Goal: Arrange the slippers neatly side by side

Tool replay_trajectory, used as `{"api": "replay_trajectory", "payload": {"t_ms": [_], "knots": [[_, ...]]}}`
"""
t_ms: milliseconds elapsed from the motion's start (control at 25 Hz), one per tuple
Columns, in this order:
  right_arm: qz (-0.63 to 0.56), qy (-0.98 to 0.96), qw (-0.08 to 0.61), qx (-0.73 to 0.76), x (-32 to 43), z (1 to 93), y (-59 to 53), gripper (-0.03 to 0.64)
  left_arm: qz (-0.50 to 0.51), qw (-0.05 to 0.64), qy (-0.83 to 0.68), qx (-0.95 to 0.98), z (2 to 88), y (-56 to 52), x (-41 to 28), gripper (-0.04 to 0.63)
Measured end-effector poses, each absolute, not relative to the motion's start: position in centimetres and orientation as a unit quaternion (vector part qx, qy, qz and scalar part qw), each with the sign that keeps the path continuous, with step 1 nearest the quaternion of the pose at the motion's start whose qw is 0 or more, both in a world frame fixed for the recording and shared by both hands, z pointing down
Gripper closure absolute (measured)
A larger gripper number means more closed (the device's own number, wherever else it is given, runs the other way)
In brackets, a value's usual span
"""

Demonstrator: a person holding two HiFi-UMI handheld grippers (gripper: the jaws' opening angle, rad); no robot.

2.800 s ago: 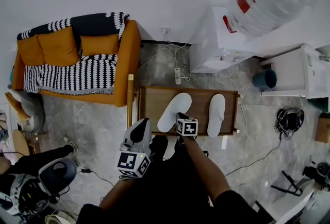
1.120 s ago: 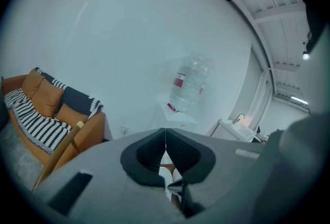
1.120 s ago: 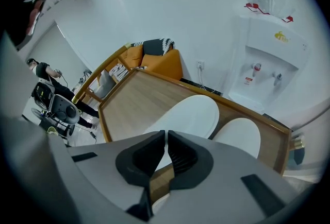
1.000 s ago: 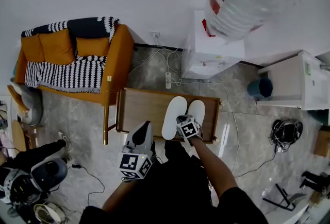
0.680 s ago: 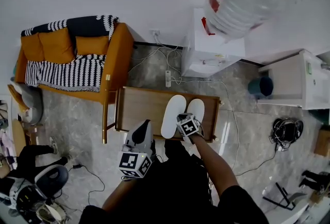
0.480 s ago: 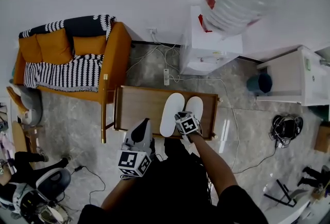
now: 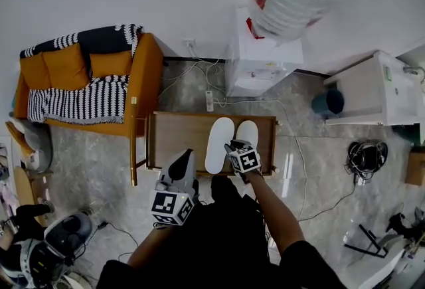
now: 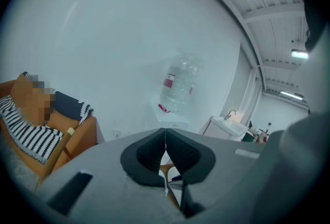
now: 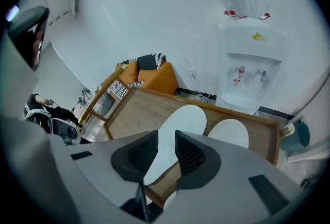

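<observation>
The two flat white fabric slippers [image 7: 220, 135] sat side by side on the low brown wooden table [image 7: 176, 139], at 12 o'clock from the right gripper [image 9: 166, 148]. Its jaws were a bit apart, nothing pinched. The left gripper [image 8: 165, 149] was closed on nothing, at 7 o'clock of the slippers.

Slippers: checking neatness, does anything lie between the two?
Nothing: the right gripper view shows only a thin strip of bare wooden table between the left slipper and right slipper.

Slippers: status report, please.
Left gripper shut, empty. Right gripper open over white slippers. Pair side by side on wooden table. No obstruction seen.
</observation>
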State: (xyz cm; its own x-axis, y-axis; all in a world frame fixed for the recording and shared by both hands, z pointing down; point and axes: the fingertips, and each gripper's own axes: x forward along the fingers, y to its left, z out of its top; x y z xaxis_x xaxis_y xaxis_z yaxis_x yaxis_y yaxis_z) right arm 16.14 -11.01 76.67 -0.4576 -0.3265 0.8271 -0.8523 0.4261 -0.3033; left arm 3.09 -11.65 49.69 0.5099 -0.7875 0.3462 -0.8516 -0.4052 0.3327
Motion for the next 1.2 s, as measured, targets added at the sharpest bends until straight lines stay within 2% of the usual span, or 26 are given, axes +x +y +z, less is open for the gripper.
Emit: {"api": "replay_trajectory", "payload": {"t_ms": [200,480,880,1200], "knots": [[0.360,-0.767,0.316,0.427,16.8,72.7,-11.1,0.532,0.057,0.224,-0.471,0.851,48.2,-11.2,3.0,0.578],[0.355,-0.765,0.232,0.485,17.6,66.4,-10.6,0.578,0.037,0.204,-0.447,0.870,45.7,-10.7,2.7,0.578],[0.280,-0.761,0.127,0.572,17.8,55.1,-9.0,0.598,0.026,0.184,-0.430,0.884,43.7,-9.6,1.8,0.578],[0.220,-0.760,0.069,0.607,16.4,48.6,-6.5,0.603,0.024,0.179,-0.416,0.891,43.4,-9.4,1.6,0.578]]}}
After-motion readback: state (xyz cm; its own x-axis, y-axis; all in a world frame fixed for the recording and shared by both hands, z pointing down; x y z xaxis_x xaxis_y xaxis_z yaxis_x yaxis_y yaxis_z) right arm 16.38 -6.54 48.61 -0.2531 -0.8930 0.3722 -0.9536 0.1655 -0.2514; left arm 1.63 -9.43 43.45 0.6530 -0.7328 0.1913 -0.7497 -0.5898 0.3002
